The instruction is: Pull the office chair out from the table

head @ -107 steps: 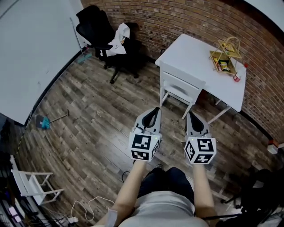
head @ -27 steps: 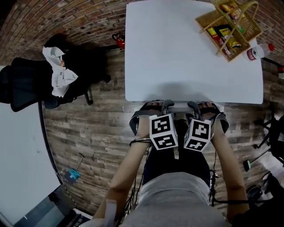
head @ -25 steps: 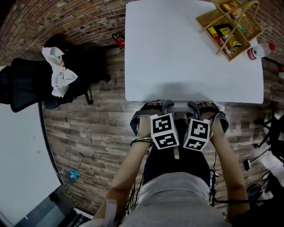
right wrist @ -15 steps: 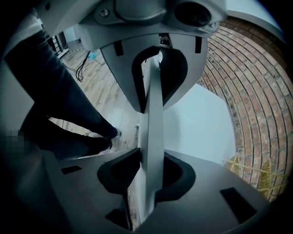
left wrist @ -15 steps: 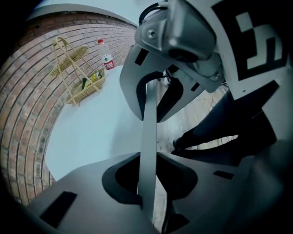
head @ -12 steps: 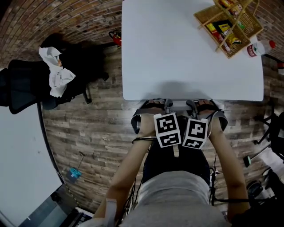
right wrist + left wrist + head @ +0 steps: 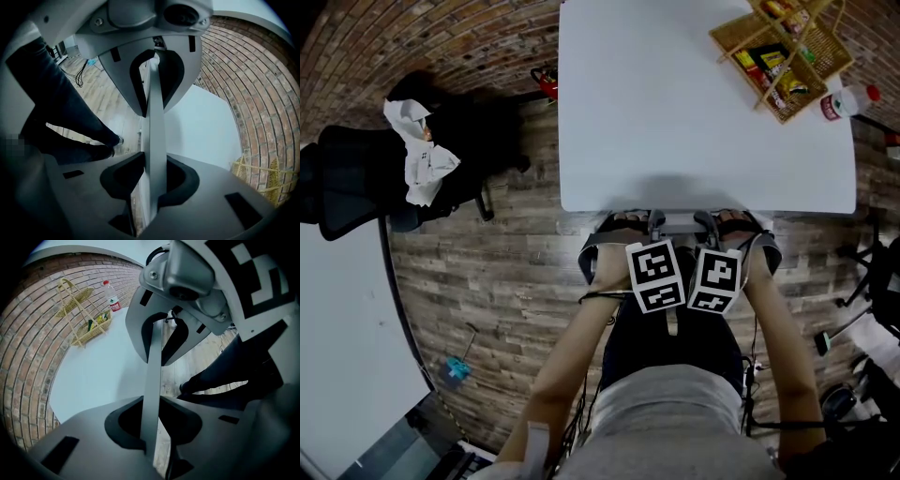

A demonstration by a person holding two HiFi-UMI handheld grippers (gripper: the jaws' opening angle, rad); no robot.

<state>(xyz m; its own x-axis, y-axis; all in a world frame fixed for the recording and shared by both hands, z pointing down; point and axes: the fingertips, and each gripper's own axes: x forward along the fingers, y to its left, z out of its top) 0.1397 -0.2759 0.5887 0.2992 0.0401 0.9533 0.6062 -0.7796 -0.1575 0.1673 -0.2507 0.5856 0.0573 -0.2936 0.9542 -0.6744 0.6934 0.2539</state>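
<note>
The jaws of the left gripper (image 7: 653,223) and the right gripper (image 7: 705,223), which have just been closing, are clamped narrowly on the thin top rail (image 7: 152,380) of a white chair. The chair is tucked under the near edge of the white counter (image 7: 675,112). A wicker basket (image 7: 787,47) and a bottle (image 7: 847,101) are seen at the counter's far right. A black office chair (image 7: 356,178), draped with white cloth (image 7: 417,155), is parked well to the left on the wood floor (image 7: 487,281).

Grey shirt (image 7: 661,422), dark trousers (image 7: 642,342); grey left gripper (image 7: 653,223) and right gripper (image 7: 705,223), each carrying a black-and-white marker cube (image 7: 654,275); black cables (image 7: 592,300).
</note>
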